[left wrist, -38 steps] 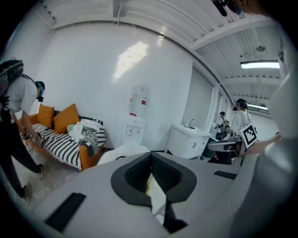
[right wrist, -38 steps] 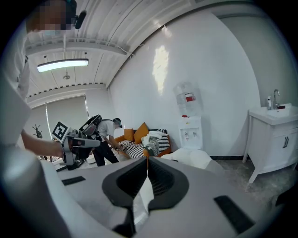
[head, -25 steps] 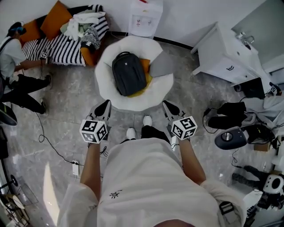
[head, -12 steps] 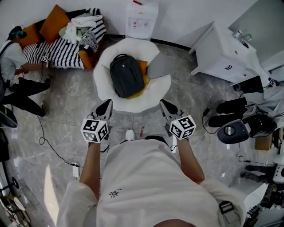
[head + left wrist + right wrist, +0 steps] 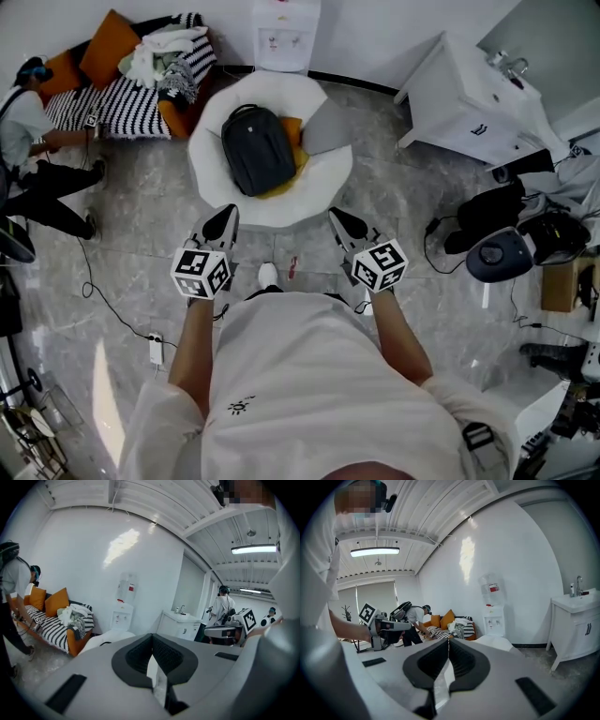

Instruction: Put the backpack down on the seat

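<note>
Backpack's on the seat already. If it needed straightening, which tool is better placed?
Left, probably: the backpack lies left of centre on the seat, nearer the left tool than the right tool. Both are shut and empty.

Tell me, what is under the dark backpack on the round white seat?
An orange cushion pokes out at the right edge of the backpack, on the white seat. Whatever else lies beneath is covered.

No text, number or brand is legible — every label too small
</note>
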`<state>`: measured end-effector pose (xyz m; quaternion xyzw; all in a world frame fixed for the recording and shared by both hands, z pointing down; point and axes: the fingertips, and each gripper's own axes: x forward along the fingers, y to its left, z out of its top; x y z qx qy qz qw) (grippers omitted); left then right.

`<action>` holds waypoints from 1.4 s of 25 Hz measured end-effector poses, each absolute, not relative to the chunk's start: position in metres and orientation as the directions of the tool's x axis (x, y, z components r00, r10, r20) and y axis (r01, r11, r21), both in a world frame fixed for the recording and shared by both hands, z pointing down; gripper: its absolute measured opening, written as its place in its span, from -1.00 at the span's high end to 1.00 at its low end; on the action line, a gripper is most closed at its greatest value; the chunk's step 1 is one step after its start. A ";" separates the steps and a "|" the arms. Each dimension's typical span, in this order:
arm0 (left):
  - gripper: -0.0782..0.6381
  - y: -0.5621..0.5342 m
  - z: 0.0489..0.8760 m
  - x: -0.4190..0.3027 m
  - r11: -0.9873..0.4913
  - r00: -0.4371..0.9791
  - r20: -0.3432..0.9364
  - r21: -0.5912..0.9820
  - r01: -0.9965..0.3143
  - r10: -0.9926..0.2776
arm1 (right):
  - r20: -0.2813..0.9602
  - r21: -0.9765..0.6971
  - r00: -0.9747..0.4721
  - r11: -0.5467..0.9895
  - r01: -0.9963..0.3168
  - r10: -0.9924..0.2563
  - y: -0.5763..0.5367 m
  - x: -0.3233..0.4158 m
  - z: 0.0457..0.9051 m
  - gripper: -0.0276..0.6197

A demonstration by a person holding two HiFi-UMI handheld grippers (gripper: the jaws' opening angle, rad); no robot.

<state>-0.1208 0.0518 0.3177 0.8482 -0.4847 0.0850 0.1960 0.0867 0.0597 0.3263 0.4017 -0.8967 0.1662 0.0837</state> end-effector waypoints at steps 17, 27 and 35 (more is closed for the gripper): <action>0.73 0.139 0.309 -0.036 -0.399 0.469 0.360 0.254 -0.881 -0.807 | 0.226 -0.285 -0.729 0.672 -0.684 -0.646 0.131 0.153 0.325 0.84; 0.73 0.188 0.298 -0.014 -0.353 0.425 0.330 0.257 -0.900 -0.843 | 0.222 -0.297 -0.764 0.704 -0.645 -0.606 0.177 0.170 0.327 0.84; 0.73 0.188 0.278 -0.018 -0.353 0.418 0.289 0.251 -0.901 -0.861 | 0.201 -0.256 -0.765 0.721 -0.644 -0.612 0.178 0.171 0.309 0.84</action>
